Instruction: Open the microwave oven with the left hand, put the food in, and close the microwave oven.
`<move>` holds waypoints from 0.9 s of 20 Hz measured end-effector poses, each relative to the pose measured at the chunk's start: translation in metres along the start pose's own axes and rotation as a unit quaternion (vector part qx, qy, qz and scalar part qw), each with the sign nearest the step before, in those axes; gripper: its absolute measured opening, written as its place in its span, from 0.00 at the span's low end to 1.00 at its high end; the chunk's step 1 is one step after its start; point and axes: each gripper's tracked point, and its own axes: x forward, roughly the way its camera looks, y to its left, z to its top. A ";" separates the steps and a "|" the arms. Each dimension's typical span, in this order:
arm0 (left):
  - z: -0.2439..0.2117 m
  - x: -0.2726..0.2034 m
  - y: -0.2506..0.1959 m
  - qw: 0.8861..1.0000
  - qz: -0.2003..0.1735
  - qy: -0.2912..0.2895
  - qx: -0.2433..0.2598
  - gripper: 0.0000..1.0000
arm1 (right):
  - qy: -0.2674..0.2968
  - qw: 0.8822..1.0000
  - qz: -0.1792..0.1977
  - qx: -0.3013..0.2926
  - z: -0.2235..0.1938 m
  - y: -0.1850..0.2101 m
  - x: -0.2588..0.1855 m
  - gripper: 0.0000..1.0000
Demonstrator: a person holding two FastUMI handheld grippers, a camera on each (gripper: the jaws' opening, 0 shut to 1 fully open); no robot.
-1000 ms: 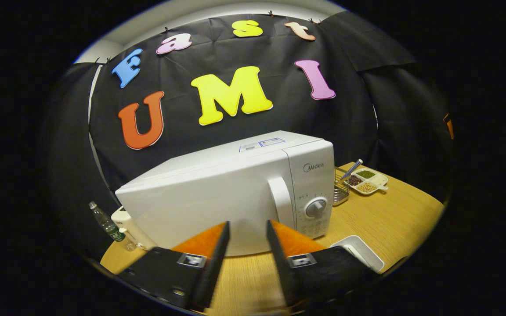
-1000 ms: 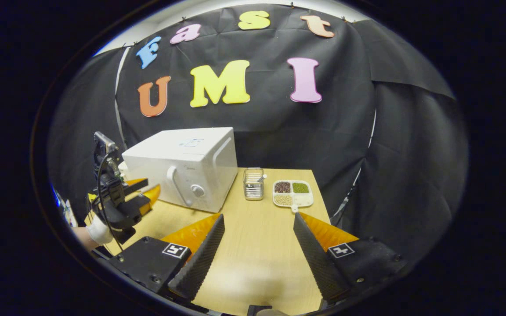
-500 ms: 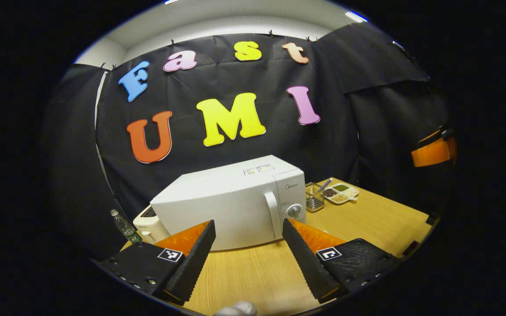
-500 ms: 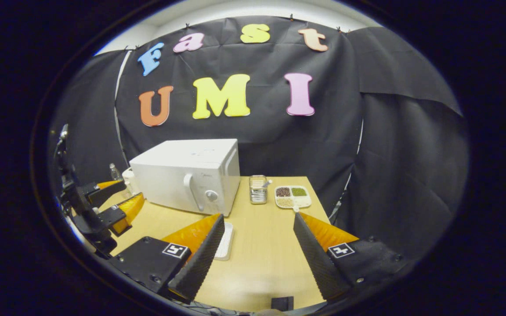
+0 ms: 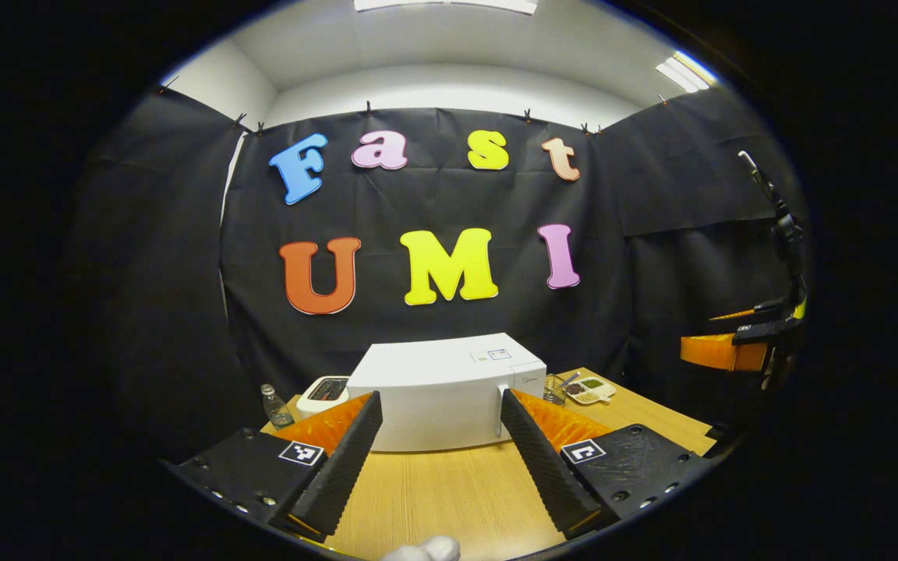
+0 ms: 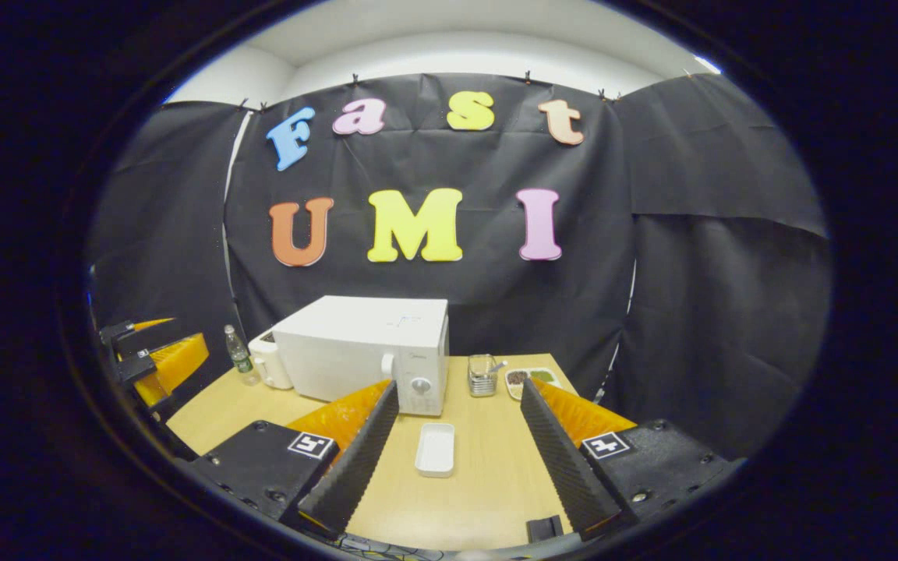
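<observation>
A: What has changed in the left gripper view?
B: The left gripper point(image 5: 440, 405) has backed well away from the microwave point(image 5: 449, 389), which stood close before its fingertips a second ago and now lies far beyond them. The fingers, close together then, stand wide apart.

A: And the right gripper view?
B: The right gripper point(image 6: 457, 393) has drawn back too. A white tray point(image 6: 435, 449) has come into sight between its fingers, and the microwave is farther off.
</observation>
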 end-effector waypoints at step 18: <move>0.034 0.001 0.018 0.999 0.029 -0.008 -0.025 0.94 | -0.052 0.999 -0.010 -0.006 0.040 -0.001 -0.005 1.00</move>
